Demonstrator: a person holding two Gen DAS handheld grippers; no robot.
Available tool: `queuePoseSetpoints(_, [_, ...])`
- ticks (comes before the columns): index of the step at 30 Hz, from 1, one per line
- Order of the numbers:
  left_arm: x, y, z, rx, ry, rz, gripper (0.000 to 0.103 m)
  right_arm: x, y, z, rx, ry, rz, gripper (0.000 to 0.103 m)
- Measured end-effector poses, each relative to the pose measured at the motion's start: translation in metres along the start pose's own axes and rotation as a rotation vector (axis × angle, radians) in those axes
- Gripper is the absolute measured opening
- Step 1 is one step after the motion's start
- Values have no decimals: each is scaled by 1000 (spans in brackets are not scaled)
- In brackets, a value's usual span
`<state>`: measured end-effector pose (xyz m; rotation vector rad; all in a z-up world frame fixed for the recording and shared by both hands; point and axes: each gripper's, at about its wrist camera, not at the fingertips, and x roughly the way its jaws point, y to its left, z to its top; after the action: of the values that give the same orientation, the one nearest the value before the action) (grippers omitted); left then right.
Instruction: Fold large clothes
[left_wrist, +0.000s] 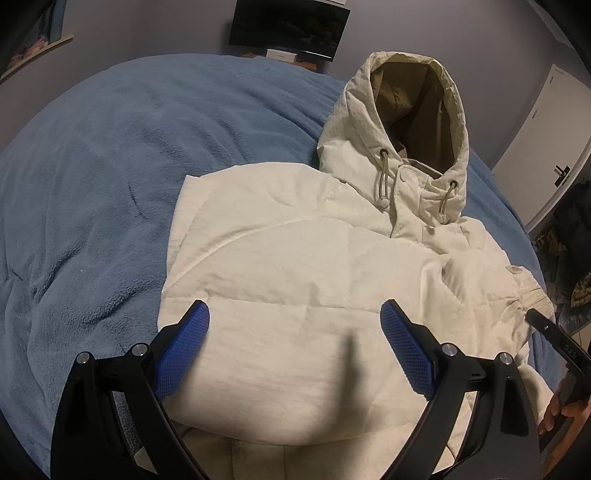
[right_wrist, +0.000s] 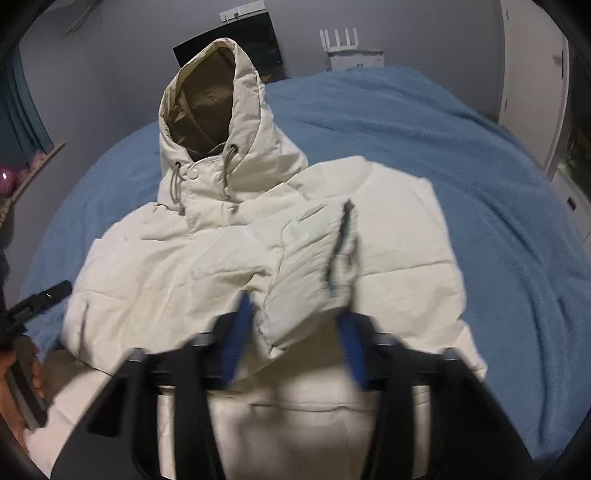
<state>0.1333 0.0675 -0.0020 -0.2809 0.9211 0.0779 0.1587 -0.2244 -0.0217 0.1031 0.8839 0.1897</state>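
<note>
A cream hooded jacket (left_wrist: 295, 266) lies front-up on the blue bed (left_wrist: 92, 184), its long axis running from the hem at the near edge to the hood (left_wrist: 410, 122) at the far side. The left hand-held gripper (left_wrist: 295, 345) hovers over the lower body of the jacket with its jaws spread wide and nothing between them. The right hand-held gripper (right_wrist: 295, 332) holds the cuff end of a sleeve (right_wrist: 314, 266) between its blue fingers, though motion blur hides how tightly. That sleeve lies diagonally across the chest, directly ahead of the right gripper, so this hand looks best placed to lay it flat. The left would then take the hem and fold toward the hood.
</note>
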Motion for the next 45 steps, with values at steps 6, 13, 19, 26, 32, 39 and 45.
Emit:
queuePoseSetpoints(6, [2,-2,-1,3,8,2,90,-19,-1,-2,-43,-67,-30,20])
queuePoseSetpoints(13, [7,-8,-3,36,43,-1,90,-23,-31,-15,29,-2,-60,20])
queuePoseSetpoints(19, [20,-23,-14,115,112,24,91,-5,-30,-21,8,71,-102,28])
queuePoseSetpoints(26, [14,-25,-15,128,87,33,92,-17,-24,-14,-34,4,-170,65])
queuePoseSetpoints(32, [15,-34,-17,165,98,45,95,-4,-4,9,-131,12,-133,71])
queuePoseSetpoints(39, [29,-40,-21,197,160,73,95,21,13,13,-163,65,-58,71])
queuePoseSetpoints(45, [36,-42,-23,215,192,89,96,46,8,-21,-153,162,-42,72])
